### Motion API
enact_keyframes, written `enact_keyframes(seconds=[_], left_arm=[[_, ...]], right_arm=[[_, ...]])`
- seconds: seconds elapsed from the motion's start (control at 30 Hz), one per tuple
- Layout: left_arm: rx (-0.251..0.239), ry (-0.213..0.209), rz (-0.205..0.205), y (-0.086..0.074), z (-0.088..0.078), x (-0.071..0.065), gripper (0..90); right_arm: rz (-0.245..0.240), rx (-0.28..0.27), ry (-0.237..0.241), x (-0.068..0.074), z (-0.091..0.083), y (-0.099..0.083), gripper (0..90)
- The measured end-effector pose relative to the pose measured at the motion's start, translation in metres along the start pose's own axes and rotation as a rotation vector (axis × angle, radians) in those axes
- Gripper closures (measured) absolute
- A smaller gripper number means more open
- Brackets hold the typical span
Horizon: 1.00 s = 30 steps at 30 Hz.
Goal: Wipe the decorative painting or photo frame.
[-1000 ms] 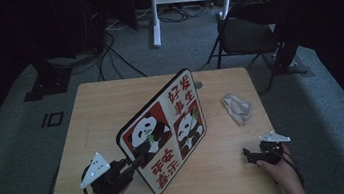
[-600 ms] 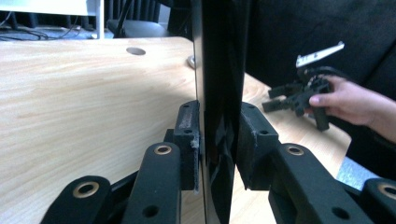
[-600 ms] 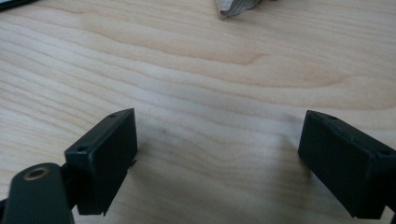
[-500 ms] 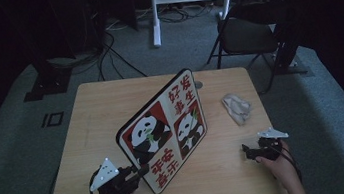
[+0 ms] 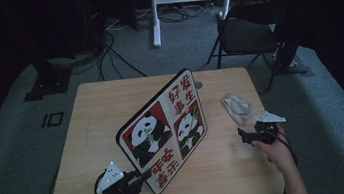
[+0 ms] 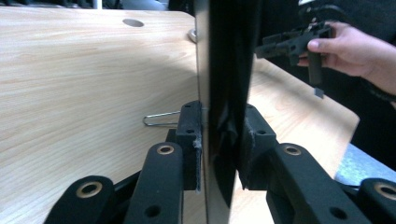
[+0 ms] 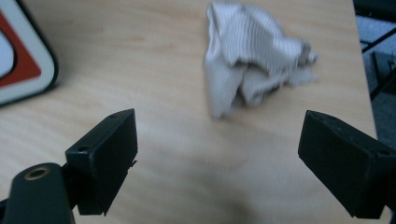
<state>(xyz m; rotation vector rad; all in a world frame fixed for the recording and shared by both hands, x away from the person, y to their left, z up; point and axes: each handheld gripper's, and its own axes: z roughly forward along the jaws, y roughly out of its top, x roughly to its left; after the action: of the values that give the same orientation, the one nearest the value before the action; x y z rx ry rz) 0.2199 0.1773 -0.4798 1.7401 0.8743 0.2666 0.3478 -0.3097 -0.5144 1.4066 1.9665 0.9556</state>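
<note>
You are pinching the near edge of the square black-rimmed panda picture board with your left gripper, holding it upright on the middle of the pale wooden desk. Your right gripper is hovering with jaws spread, facing the crumpled beige cloth near the desk's right edge.

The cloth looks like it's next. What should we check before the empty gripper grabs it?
1. Left gripper clamped on the panda board: ok.
2. Board tilted up off the table: ok.
3. Right gripper open: ok.
4. Nothing between its jaws: ok.
5. Cloth ahead of the right gripper, apart from the board: ok.
6. Cloth lined up between the jaws: ok, roughly.
</note>
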Motion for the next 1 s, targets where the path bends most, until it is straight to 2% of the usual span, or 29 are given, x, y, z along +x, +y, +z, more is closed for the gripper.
enact_keyframes(seconds=[0.3,0.37,0.47,0.53,0.63,0.7,0.77,1.0], left_arm=[[-0.003,-0.006,-0.011,-0.002,0.0,0.001,78.8],[-0.004,-0.007,-0.012,-0.002,0.0,0.001,78.8],[-0.007,-0.008,-0.017,-0.002,-0.001,0.002,78.9],[-0.008,-0.011,-0.017,-0.003,-0.001,0.002,78.9],[-0.012,-0.012,-0.018,-0.003,-0.001,0.002,78.9],[-0.013,-0.011,-0.017,-0.003,-0.001,0.002,78.9],[-0.012,-0.01,-0.016,-0.003,-0.001,0.002,78.9],[-0.015,-0.016,-0.016,-0.004,-0.002,0.003,78.9]], right_arm=[[-0.027,-0.04,0.024,-0.006,0.019,0.036,11.6],[-0.03,-0.044,0.028,-0.006,0.021,0.039,11.6],[-0.047,-0.056,0.048,-0.009,0.034,0.052,11.6],[-0.045,-0.06,0.05,-0.01,0.037,0.054,11.6],[-0.027,-0.076,0.067,-0.017,0.05,0.062,13.3],[-0.043,-0.076,0.058,-0.019,0.056,0.064,13.2],[-0.038,-0.075,0.052,-0.022,0.063,0.066,13.3],[-0.04,-0.03,0.053,-0.031,0.082,0.064,14.5]])
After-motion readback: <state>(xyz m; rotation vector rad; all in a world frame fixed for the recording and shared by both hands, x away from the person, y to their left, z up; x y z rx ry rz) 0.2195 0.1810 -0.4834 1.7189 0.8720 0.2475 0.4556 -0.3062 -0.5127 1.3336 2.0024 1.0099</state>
